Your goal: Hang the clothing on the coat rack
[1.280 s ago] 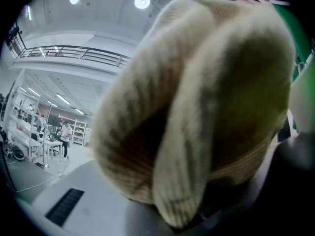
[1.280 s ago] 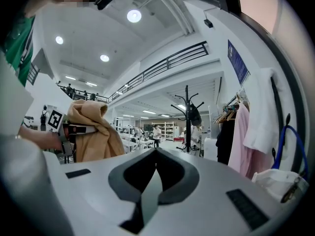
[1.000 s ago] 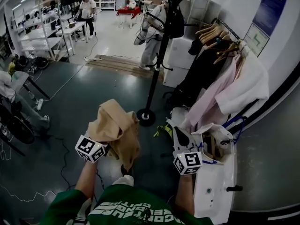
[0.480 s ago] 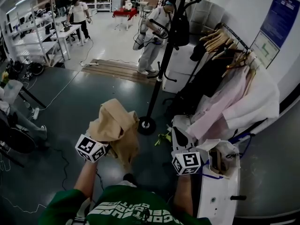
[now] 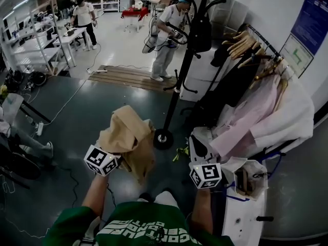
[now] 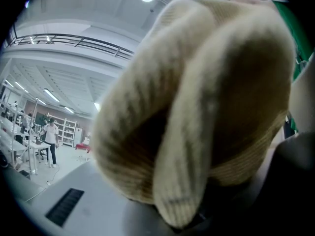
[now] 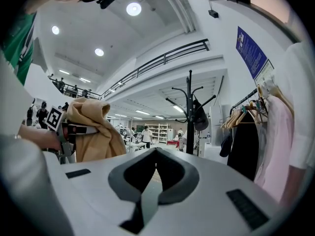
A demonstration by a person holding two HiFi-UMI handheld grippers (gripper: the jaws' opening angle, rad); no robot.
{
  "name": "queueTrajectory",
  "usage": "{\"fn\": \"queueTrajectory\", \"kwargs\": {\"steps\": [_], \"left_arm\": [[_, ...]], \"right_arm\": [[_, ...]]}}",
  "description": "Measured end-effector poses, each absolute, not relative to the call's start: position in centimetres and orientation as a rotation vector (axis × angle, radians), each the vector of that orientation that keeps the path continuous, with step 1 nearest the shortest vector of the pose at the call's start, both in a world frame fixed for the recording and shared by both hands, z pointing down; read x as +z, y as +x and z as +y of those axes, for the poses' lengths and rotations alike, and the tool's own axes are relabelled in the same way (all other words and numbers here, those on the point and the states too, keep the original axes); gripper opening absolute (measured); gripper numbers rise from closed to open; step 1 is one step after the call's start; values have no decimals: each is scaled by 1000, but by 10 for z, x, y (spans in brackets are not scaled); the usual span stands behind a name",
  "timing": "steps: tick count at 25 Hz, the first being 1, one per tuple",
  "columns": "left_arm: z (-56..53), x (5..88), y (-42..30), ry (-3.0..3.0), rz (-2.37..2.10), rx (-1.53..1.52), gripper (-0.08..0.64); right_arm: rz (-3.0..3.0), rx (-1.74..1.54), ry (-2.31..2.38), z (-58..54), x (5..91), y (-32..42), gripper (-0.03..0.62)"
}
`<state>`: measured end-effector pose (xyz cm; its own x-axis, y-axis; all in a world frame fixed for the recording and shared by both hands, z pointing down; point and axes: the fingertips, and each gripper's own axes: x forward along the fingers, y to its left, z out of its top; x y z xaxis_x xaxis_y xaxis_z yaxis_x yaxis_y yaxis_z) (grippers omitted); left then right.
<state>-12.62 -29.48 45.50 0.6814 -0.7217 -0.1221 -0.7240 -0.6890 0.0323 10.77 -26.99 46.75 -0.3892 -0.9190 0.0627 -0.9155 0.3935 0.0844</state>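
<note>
The left gripper [image 5: 114,158] is clamped on a beige ribbed-knit garment [image 5: 128,137]. The bunched folds fill that gripper's own view and drape over the jaws, so the cloth hangs in the air in front of the person's chest. The right gripper [image 5: 198,150] carries nothing — its dark-padded jaws are pressed together. Ahead, between the two, stands a tall black metal coat rack [image 5: 176,91] on a round base, a dark item [image 5: 200,35] on an upper hook; to its right is a rail of hangered pink, white and black clothes [image 5: 256,106].

clothing [image 5: 128,137]: ribbed knit cloth (matt) | coat rack [image 5: 176,94]: smooth metal | floor [image 5: 92,111]: glossy, smooth
</note>
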Motion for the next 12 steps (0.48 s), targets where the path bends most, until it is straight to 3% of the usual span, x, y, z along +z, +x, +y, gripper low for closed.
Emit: {"fn": "queueTrajectory", "kwargs": {"steps": [12], "left_arm": [[-357, 459, -116, -2854, 1227, 183, 79]], "right_arm": [[-2582, -64, 1636, -350, 469, 108, 9]]}}
